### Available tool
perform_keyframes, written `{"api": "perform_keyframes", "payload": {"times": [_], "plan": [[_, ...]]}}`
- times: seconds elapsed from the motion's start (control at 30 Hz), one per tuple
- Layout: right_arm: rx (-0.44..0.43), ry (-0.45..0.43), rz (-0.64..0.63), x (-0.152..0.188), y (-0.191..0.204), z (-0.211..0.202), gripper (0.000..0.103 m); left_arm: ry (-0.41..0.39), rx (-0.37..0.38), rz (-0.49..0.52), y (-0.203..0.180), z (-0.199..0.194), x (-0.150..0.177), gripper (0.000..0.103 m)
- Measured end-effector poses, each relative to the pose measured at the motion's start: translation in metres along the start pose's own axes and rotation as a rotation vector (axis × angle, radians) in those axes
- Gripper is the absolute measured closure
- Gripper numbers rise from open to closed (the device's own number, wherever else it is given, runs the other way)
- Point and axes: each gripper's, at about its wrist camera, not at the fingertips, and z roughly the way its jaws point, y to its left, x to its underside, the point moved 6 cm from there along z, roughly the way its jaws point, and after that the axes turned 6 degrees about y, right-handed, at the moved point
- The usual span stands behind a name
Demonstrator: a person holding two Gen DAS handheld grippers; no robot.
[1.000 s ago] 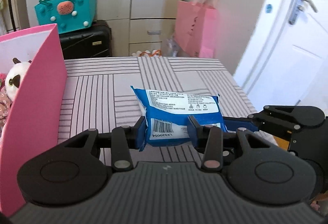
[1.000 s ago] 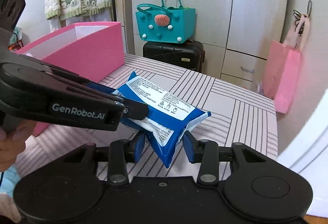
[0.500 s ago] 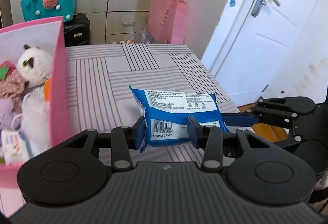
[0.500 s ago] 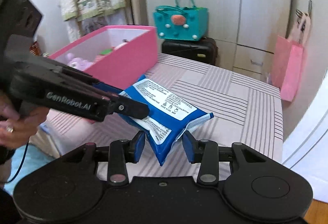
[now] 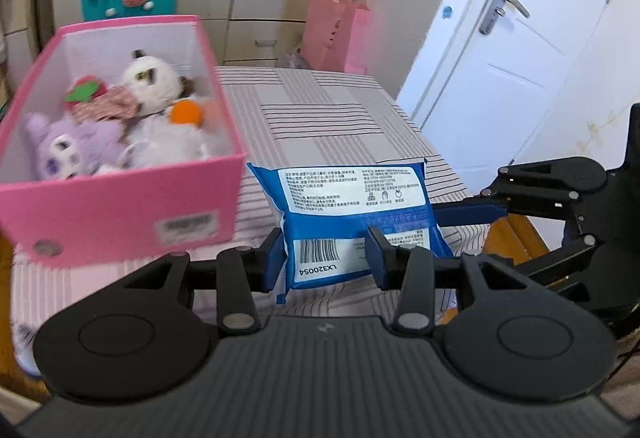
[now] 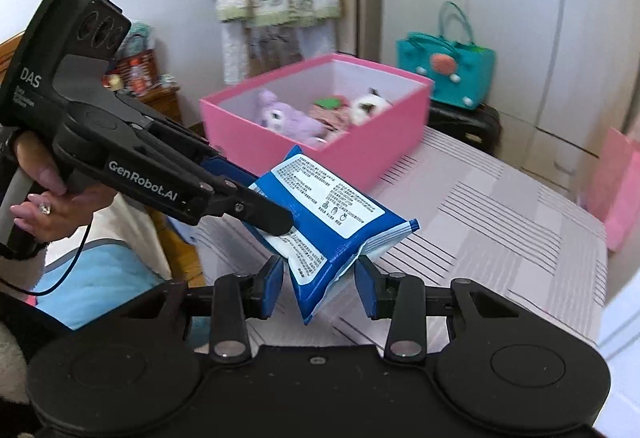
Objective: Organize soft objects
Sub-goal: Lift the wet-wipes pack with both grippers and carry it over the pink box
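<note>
Striped bench (image 5: 320,109), pink box (image 5: 120,205): wipes pack (image 5: 352,213), likely light, soft, slippery, clenched at opposite edges by left gripper (image 5: 322,258) and right gripper (image 6: 320,284).

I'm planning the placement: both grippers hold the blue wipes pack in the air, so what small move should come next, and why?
Probably carry the blue wipes pack sideways over the pink box rim. Left gripper and right gripper both clamp it in the air beside the box's near wall, not yet above the opening. The box already holds plush toys, so it looks like the destination.
</note>
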Motion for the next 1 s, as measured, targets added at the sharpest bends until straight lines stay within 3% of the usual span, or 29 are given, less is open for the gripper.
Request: {"api": "perform_keyframes", "payload": {"times": [0.23, 0.57, 0.8, 1.0], "plan": [[-0.084, -0.027, -0.045, -0.020, 0.033, 0.000, 0.057, 0.004, -0.020, -0.038, 0.021, -0.045, 0.013, 0.062], [-0.112, -0.133, -0.102, -0.079, 0.046, 0.008, 0.056, -0.180, -0.146, -0.025, 0.044, -0.093, -0.014, 0.062], [-0.066, -0.190, -0.111, -0.122, 0.026, 0.038, 0.055, -0.261, -0.174, -0.077, 0.081, -0.083, -0.056, 0.062], [-0.055, -0.197, -0.063, -0.146, -0.004, 0.082, 0.055, -0.261, -0.222, -0.091, 0.111, -0.043, -0.091, 0.062]]}}
